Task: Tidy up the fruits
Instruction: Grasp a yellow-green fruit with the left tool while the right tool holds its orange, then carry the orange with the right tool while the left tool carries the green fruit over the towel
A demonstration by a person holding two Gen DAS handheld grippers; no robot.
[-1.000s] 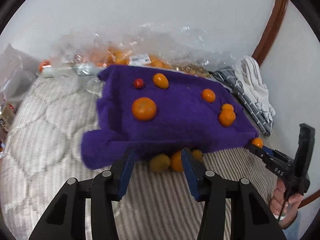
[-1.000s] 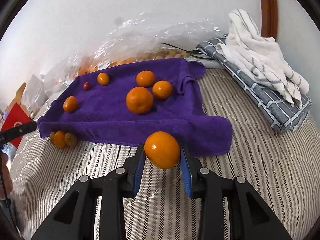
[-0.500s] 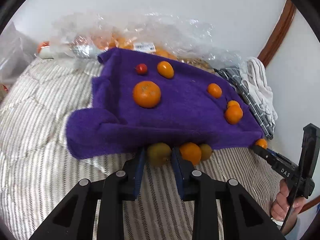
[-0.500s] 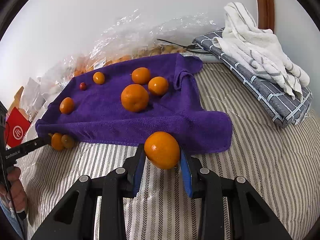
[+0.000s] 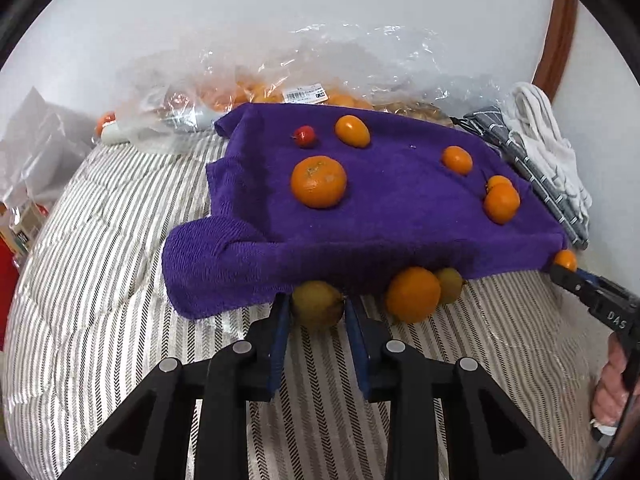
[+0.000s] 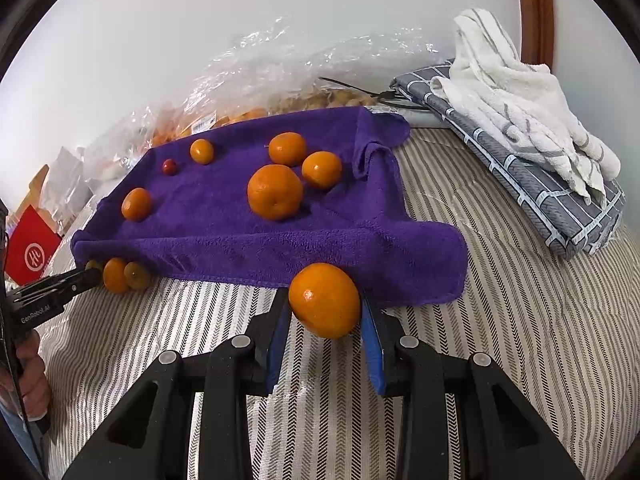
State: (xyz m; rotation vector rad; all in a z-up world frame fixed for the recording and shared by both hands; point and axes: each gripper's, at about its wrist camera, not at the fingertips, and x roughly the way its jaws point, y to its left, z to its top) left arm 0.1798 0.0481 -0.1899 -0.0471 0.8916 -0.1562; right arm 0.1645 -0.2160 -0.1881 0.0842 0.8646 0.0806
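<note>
A purple towel (image 5: 400, 208) lies on a striped bed with several oranges and a small red fruit (image 5: 304, 136) on it. My left gripper (image 5: 316, 308) is shut on a yellow-green citrus (image 5: 316, 304) at the towel's near edge. An orange (image 5: 412, 294) and another greenish fruit (image 5: 450, 285) lie just right of it. My right gripper (image 6: 324, 308) is shut on a large orange (image 6: 324, 300) at the towel's (image 6: 224, 220) front edge. The left gripper also shows in the right wrist view (image 6: 86, 278), by three small fruits.
Clear plastic bags (image 5: 280, 80) with more oranges lie against the wall behind the towel. A folded grey cloth (image 6: 532, 184) with a white towel (image 6: 520, 96) on it lies at the right. A red box (image 6: 32, 252) and packets sit at the left.
My left gripper moved forward to the towel's edge and closed on the yellow-green citrus. My right gripper kept holding the large orange almost in place.
</note>
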